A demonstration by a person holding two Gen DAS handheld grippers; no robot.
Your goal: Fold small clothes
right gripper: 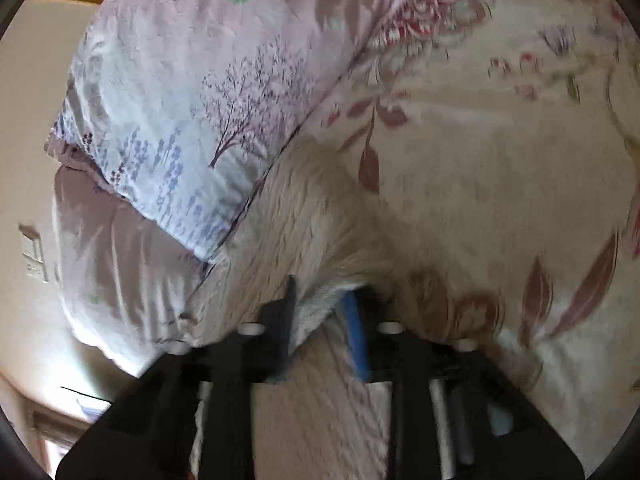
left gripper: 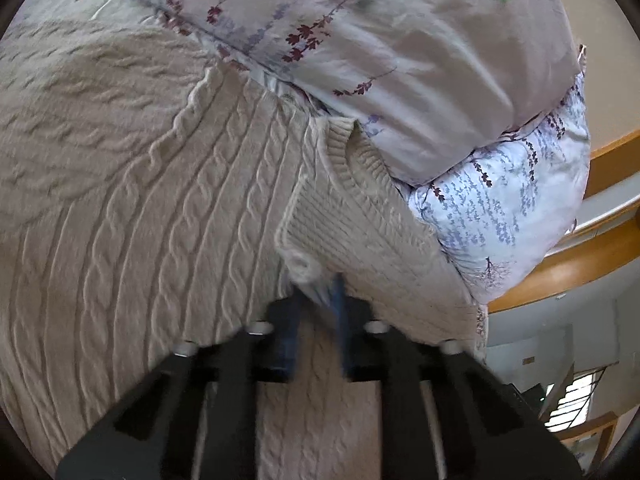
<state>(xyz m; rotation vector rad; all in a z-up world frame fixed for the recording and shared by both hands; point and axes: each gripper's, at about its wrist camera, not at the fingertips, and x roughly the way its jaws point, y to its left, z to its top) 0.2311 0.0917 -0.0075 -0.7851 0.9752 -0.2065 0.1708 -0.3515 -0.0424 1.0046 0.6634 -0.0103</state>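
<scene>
A cream cable-knit sweater (left gripper: 160, 208) lies spread on the bed and fills the left wrist view. Its ribbed collar or cuff (left gripper: 344, 200) is folded over near the middle. My left gripper (left gripper: 316, 300) is shut on a bunched edge of that knit, with the fabric pinched between its blue pads (left gripper: 340, 320). In the right wrist view the same sweater (right gripper: 304, 216) runs up from the bottom edge. My right gripper (right gripper: 320, 308) is shut on a fold of it, and cloth bulges between the blue pads (right gripper: 356, 332). Motion blur softens both views.
A pillow with a lilac tree print (left gripper: 500, 200) (right gripper: 180, 120) and a pinkish quilt (left gripper: 400, 60) lie right behind the sweater. A floral bedsheet (right gripper: 500, 140) spreads to the right. A wooden bed frame (left gripper: 580, 264) and a wall stand beyond.
</scene>
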